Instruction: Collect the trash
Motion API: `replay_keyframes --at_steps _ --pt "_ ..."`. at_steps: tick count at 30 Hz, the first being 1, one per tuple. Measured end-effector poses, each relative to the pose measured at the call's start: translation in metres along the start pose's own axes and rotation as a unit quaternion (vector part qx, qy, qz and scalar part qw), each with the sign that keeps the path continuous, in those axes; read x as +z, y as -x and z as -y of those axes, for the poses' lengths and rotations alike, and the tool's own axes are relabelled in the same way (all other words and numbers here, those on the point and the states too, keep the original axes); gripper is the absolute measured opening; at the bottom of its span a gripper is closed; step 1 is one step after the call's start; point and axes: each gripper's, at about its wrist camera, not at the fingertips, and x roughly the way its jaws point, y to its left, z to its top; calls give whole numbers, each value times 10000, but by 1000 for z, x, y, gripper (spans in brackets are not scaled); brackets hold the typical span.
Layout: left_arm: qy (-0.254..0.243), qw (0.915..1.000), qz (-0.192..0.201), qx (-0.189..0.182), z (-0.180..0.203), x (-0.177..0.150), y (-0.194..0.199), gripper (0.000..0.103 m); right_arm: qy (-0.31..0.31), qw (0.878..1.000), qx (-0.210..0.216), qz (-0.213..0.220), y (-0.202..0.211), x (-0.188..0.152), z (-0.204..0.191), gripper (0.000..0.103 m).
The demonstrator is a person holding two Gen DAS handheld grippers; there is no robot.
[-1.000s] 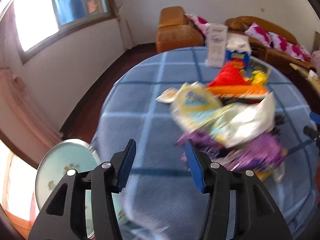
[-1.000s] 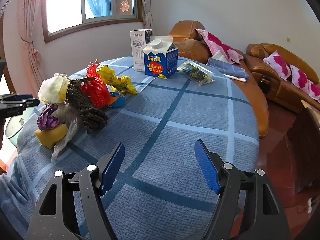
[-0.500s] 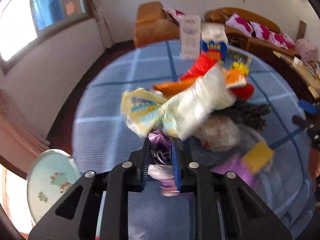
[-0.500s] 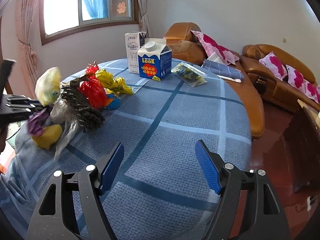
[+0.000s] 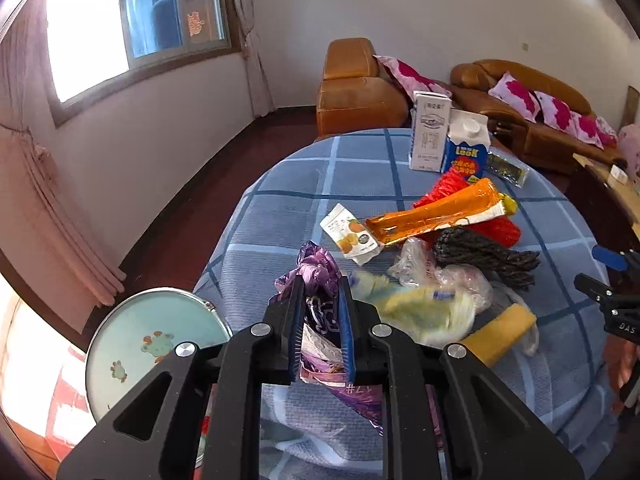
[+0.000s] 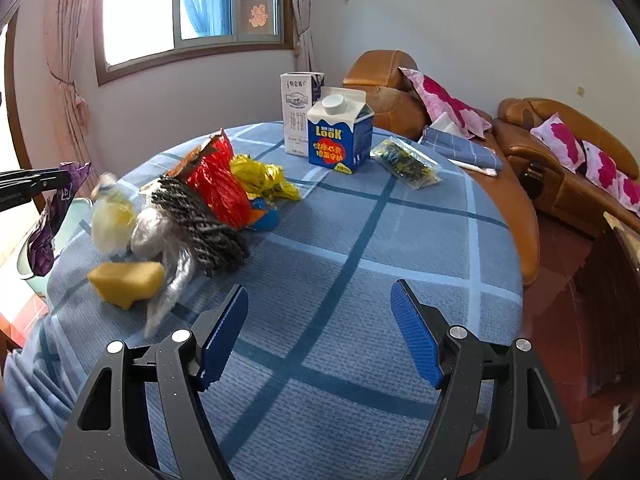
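while the left gripper (image 5: 320,332) pinches the purple wrapper (image 5: 320,280) tight between its two blue pads, the wrapper hangs crumpled, with its top poking up above the pads and its tail hanging down below them. in the right wrist view it dangles off the tabletop (image 5: 304,184), at the left edge, over a pale green round bin (image 5: 152,344) that sits low beside the table. i think this is the carry step: one piece of trash is picked up and now has to go to the bin.

just past the gripper lies the rest of the heap: a blurry yellow and white bag (image 5: 428,308), a yellow sponge (image 5: 500,332), clear plastic (image 5: 460,280), a dark knitted thing (image 5: 484,256), a red crinkly bag (image 6: 216,184), a long orange packet (image 5: 436,212) and a small fruit pouch (image 5: 352,232). farther back stand a white milk carton (image 5: 430,132) and a blue carton (image 5: 466,148), with a dark snack packet (image 6: 406,162) near them.

the right gripper (image 6: 320,336) is wide open with nothing in it, hovering above bare blue cloth, well apart from the heap.

next, the left gripper needs to swing over the bin and let go there. the wrapper is light and floppy, so it may flutter and miss if dropped from the side.
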Motion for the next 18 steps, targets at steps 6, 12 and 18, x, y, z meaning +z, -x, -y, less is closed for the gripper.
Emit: replay_keyframes --at_steps 6,12,18 --pt "330 9989 -292 159 -11 -9 -22 24 96 9999 121 -24 -4 2 -14 73" --pt "350 9980 -183 500 -15 -20 -6 62 31 9999 100 -58 -5 -2 -8 73" --pt "-39 9977 -412 528 -3 -58 14 72 -2 9998 182 -64 -7 -6 -9 73"
